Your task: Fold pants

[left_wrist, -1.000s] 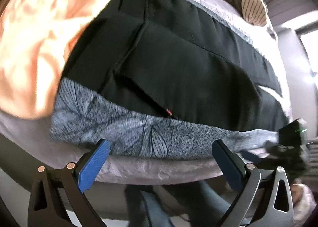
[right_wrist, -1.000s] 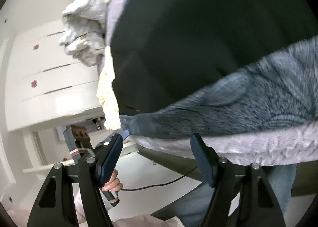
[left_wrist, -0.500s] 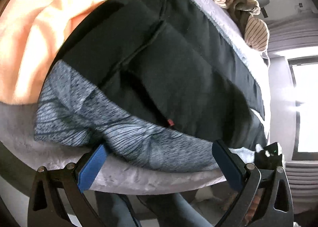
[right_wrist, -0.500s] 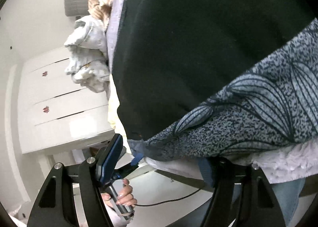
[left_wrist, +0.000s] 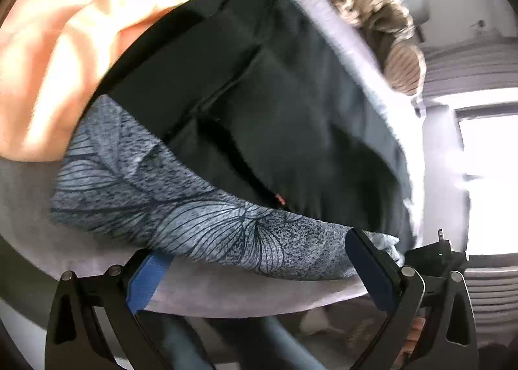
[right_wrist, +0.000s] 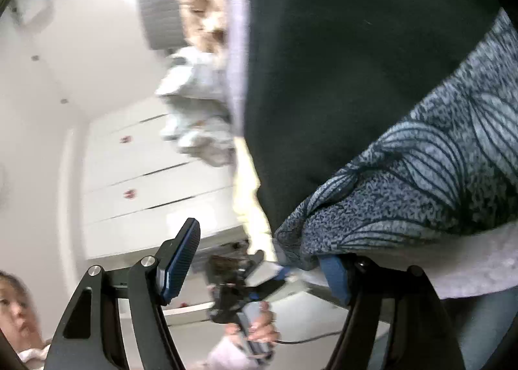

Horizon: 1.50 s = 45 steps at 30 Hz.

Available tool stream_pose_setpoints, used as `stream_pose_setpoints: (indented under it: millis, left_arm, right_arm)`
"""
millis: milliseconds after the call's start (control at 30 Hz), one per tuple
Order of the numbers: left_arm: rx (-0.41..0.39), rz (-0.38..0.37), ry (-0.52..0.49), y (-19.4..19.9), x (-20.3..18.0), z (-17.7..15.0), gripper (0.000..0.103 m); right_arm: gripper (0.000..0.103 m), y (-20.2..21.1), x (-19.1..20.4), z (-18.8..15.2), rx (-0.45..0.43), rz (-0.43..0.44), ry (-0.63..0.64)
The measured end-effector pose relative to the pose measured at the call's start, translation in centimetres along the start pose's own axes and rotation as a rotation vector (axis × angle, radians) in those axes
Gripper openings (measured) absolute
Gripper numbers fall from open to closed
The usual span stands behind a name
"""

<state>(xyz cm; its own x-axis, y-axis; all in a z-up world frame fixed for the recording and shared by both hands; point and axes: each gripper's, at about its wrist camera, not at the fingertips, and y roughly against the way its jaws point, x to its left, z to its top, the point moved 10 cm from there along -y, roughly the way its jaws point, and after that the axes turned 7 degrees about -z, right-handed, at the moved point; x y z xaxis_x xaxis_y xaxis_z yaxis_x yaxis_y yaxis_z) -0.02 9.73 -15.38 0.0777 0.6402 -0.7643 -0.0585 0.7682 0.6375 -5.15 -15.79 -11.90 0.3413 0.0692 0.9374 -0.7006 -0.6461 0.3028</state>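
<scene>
Black pants (left_wrist: 291,104) with a grey leaf-print waistband (left_wrist: 181,208) lie flat on a lavender bed (left_wrist: 252,292). The waistband lies along the bed's near edge. My left gripper (left_wrist: 259,266) is open, its fingers under and beside the waistband's left part. In the right wrist view the black pants (right_wrist: 340,62) and waistband (right_wrist: 421,182) fill the right side. My right gripper (right_wrist: 262,256) is open, its right fingertip (right_wrist: 333,276) tucked under the waistband's corner.
An orange garment (left_wrist: 64,46) lies left of the pants. A striped beige garment (left_wrist: 372,7) lies at the far end. White drawers (right_wrist: 145,175) and a pale crumpled garment (right_wrist: 197,111) show beyond the bed. A bright window (left_wrist: 485,175) is at right.
Both grippers have moved closer to the bed edge, and their fingers have slid in under the waistband. Both stay open.
</scene>
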Motion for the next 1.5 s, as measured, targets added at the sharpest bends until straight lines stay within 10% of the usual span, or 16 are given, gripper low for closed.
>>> stream_pose_setpoints:
  millis: [367, 500, 633, 700, 900, 1133, 1267, 1500]
  left_arm:
    - [-0.004, 0.086, 0.064, -2.8, 0.7, -0.1, 0.102]
    - [-0.036, 0.085, 0.053, -2.2, -0.3, 1.2, 0.080]
    - [0.030, 0.153, 0.042, -3.2, 0.9, 1.3, 0.025]
    - [0.027, 0.163, 0.023, -2.7, 0.0, 1.6, 0.017]
    - [-0.061, 0.156, -0.089, 1.0, -5.8, 4.5, 0.017]
    - [-0.203, 0.196, -0.188, 0.7, -13.0, 13.5, 0.019]
    - [-0.319, 0.386, -0.217, -0.3, -11.7, 19.9, 0.088]
    - [-0.297, 0.565, -0.113, -5.1, -6.8, 25.1, 0.091]
  right_arm:
    - [0.075, 0.4, -1.5, -0.6, 0.005, 0.001, -0.038]
    - [0.075, 0.5, -2.0, -0.5, 0.001, -0.051, -0.021]
    - [0.004, 1.0, -5.4, 0.1, -0.018, -0.177, -0.104]
    - [0.004, 1.5, -5.8, 0.1, -0.024, -0.227, -0.087]
    - [0.004, 2.4, 2.0, 1.7, 0.021, -0.239, 0.144]
    - [0.005, 0.2, 10.6, 10.9, 0.111, -0.269, 0.317]
    - [0.008, -3.6, 10.7, 17.0, 0.162, -0.343, 0.334]
    - [0.018, -9.5, 3.1, 25.6, 0.207, -0.542, 0.242]
